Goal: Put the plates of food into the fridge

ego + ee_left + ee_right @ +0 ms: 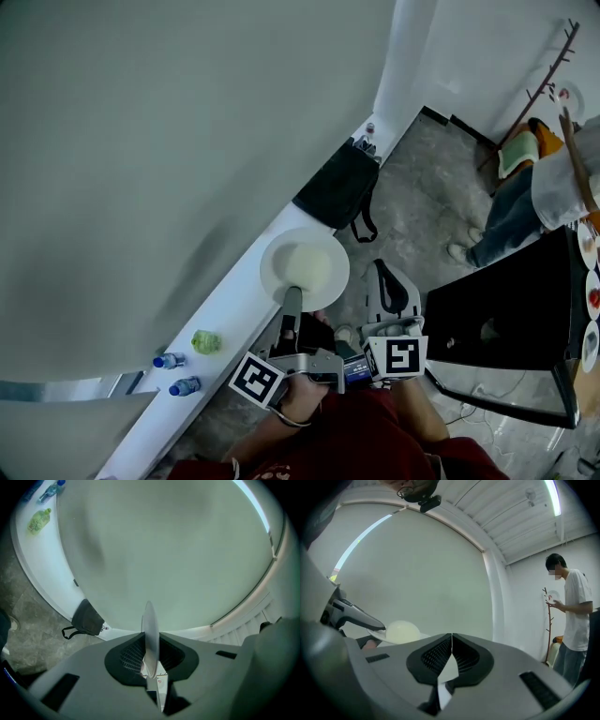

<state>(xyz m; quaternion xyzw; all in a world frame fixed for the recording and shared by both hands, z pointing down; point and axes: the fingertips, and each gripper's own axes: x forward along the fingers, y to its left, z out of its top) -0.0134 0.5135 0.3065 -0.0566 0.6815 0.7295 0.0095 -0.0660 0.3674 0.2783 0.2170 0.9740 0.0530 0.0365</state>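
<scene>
A white plate (305, 265) carrying a pale dome of food is held out level in front of the person. My left gripper (292, 298) is shut on its near rim. In the left gripper view the plate (150, 630) stands edge-on, pinched between the two jaws of the left gripper (150, 641). My right gripper (394, 289) hangs just right of the plate. In its own view the right gripper (451, 639) has its jaws shut and empty, and the plate (401, 632) sits at the left.
A big pale grey-green wall fills the left. Along its white ledge (234, 300) lie a black bag (342, 187), two bottles (169, 361) and a green item (205, 341). At the right are a black table (506, 328) with more plates (589, 246) and a standing person (525, 202).
</scene>
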